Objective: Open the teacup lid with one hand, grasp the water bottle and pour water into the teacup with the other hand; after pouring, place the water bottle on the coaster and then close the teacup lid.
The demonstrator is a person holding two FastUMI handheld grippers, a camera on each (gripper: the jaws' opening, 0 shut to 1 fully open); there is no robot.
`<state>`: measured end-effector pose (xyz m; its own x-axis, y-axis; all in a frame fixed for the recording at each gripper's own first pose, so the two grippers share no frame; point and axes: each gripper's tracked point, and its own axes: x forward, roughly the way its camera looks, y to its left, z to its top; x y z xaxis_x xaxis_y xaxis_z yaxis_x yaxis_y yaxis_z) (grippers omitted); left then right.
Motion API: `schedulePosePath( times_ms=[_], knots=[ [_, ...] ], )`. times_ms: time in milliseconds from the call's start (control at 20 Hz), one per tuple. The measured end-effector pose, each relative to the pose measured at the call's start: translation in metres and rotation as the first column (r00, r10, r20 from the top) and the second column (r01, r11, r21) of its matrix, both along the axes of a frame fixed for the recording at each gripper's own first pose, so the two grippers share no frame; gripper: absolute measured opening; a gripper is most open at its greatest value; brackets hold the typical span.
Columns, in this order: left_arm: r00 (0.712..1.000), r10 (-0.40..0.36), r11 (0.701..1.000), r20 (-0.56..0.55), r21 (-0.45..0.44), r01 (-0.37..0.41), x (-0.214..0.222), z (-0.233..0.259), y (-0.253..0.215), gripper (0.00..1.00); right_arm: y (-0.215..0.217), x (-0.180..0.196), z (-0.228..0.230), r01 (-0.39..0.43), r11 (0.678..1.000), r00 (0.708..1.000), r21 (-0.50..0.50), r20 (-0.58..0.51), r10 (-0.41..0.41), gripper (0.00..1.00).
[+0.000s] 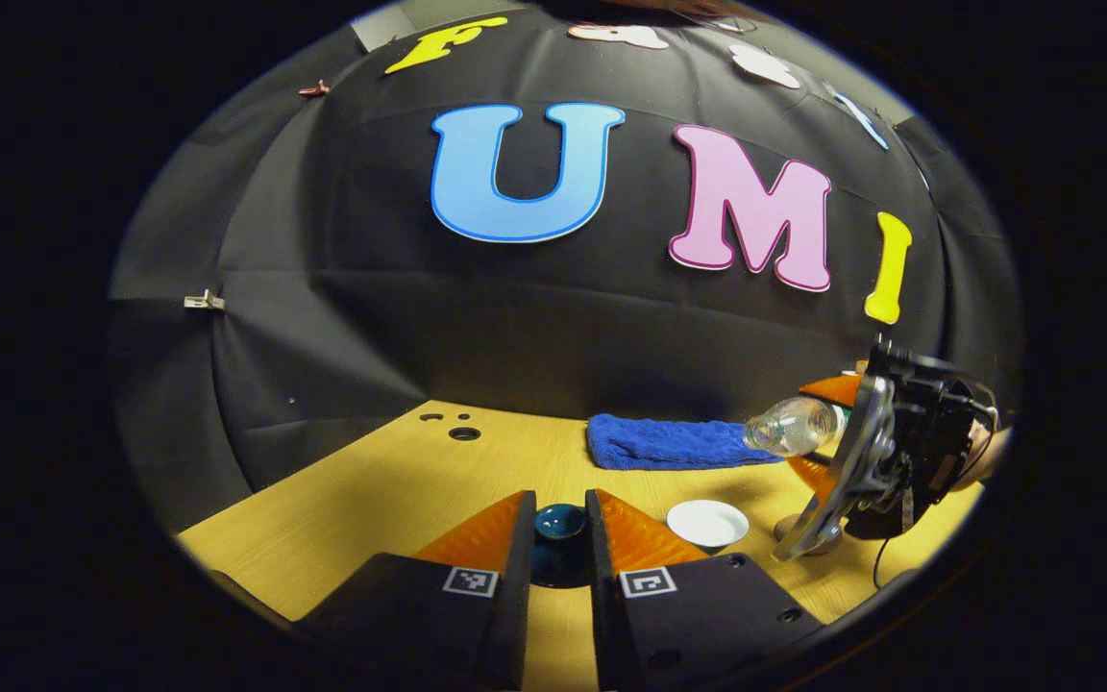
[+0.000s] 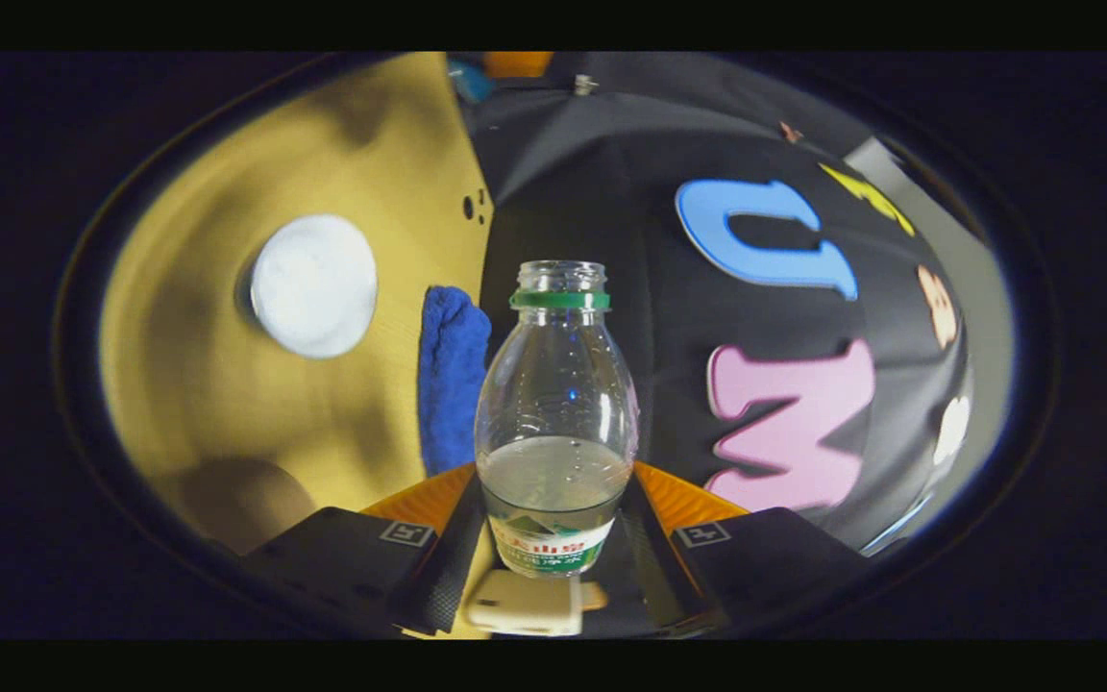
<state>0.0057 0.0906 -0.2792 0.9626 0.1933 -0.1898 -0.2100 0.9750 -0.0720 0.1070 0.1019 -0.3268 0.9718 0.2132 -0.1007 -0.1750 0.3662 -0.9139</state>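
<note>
The left hand-held gripper has its fingers clamped on the dark teal teacup lid, low over the table. The right hand-held gripper grips the water bottle, uncapped and tipped sideways at the far right. The white coaster sits near a blue towel.

In the left gripper view we see the pale wooden table carrying a folded blue towel at its back edge. Before the towel lies a round white coaster. Left of the coaster, between our near fingers, sits a dark teal lid. Right of the towel, a clear plastic water bottle hangs tilted above the table.
</note>
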Motion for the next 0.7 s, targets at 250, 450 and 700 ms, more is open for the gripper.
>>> schedulePosePath(
  times_ms=[250, 450, 700],
  knots=[
    [1.000, -0.024, 1.000, -0.012, -0.006, 0.024, 0.015, 0.003, -0.014, 0.28, 0.007, -0.011, -0.007, 0.065, 0.916, 0.989, 0.397, -0.150, -0.005, 0.76],
    [0.998, -0.054, 0.998, -0.020, 0.029, 0.054, 0.028, 0.008, -0.029, 0.28, 0.013, -0.009, -0.016, 0.188, 0.689, 0.945, 0.700, -0.319, 0.066, 0.76],
    [0.995, -0.098, 0.994, -0.022, 0.054, 0.099, 0.041, 0.010, -0.053, 0.31, 0.026, -0.001, -0.024, 0.265, 0.497, 0.915, 0.826, -0.378, 0.139, 0.76]
  ],
)
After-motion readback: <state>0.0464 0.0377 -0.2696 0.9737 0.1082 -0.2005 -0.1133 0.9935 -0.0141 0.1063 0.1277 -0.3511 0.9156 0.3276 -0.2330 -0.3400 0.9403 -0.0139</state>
